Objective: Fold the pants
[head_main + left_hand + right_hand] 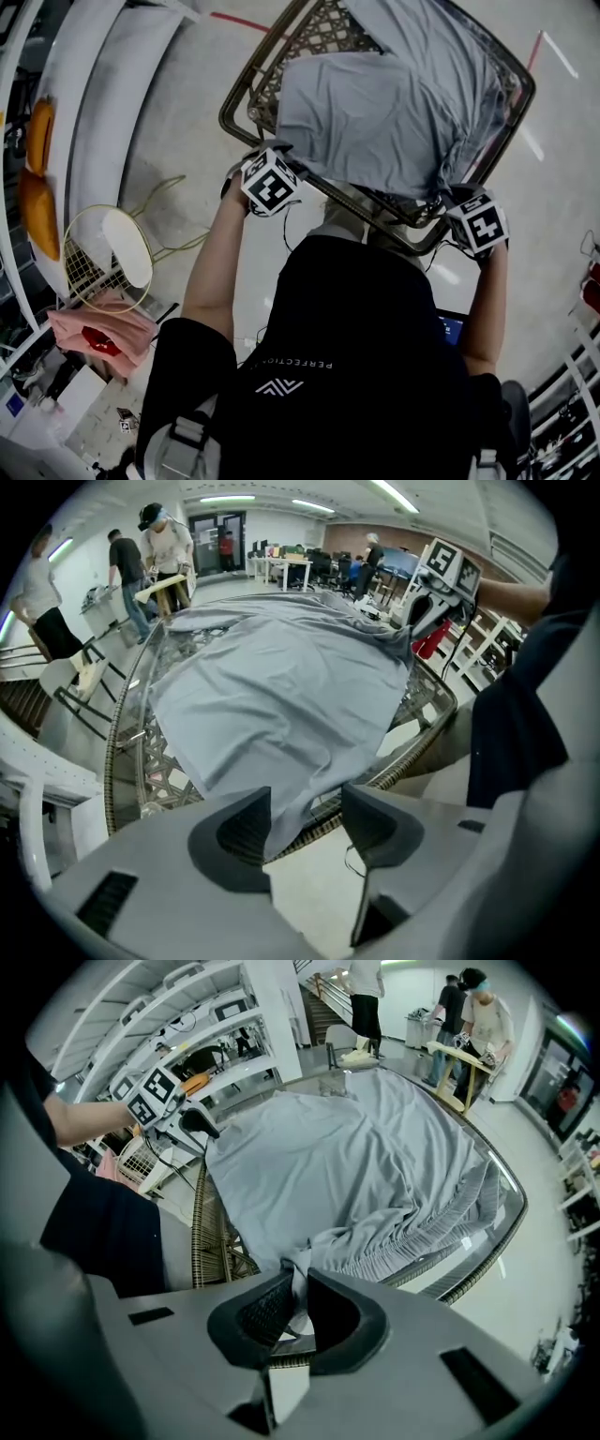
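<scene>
Close by, the left gripper [305,810] has its fingers [242,829] wide apart. A hanging corner of the grey pants [281,682] dangles between them, nearer one finger than the other, and nothing squeezes it. If the fingers close too low, I think they may catch only the very tip. Then the corner could slip out when it is lifted. They could also bump the woven rim of the tabletop [417,747], which is just behind the corner.

The right gripper [298,1288] has its fingers shut tight on a small bunch of the pants, at the end of the stretchy waistband [441,1232]. That is not much cloth to hold. A hard pull might tug it free.

Farther out, the pants lie spread over the round tabletop, with wrinkles in the middle and some cloth hanging over the near edge. The top looks smooth. If only one side is pulled, the whole pants may slide toward the person. The fold may also come out crooked, with the wrinkles pressed in.

Far back, some people [164,550] stand well away, so they are no worry.
</scene>
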A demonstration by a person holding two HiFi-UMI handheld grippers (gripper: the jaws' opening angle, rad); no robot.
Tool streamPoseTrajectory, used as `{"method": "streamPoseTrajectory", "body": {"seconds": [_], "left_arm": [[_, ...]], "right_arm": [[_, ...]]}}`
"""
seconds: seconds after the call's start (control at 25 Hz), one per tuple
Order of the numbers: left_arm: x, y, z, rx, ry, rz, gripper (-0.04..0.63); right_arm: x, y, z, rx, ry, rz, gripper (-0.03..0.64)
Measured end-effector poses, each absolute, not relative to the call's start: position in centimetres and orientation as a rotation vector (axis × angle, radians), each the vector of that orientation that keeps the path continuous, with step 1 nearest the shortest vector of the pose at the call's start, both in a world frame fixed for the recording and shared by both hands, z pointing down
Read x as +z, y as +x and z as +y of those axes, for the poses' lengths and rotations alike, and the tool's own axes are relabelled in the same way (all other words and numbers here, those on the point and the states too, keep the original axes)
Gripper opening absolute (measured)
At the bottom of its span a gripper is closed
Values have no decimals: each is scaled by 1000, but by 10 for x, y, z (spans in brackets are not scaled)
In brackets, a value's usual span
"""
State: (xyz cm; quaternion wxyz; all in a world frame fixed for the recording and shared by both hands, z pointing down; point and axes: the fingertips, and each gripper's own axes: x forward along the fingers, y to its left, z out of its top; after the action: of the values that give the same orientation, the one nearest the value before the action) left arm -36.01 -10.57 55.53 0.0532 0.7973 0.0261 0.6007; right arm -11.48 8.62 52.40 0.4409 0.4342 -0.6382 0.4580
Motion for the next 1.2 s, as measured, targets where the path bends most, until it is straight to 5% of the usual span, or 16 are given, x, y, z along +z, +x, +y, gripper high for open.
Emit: {"method": "streamPoseTrajectory", "body": {"seconds": [0.28,0.4,1.2], "left_arm": [[560,-353,-102,1897,2481,188,131],[561,-352,-103,1911,2523,175,23],[520,-331,-145,1768,2606,167,14]], "right_arm": [[521,-115,87,1148,1113,-1567,49],[522,-116,88,1144,1133,-1559,50],[503,-107,93,1127,1287,-1503,49]]}}
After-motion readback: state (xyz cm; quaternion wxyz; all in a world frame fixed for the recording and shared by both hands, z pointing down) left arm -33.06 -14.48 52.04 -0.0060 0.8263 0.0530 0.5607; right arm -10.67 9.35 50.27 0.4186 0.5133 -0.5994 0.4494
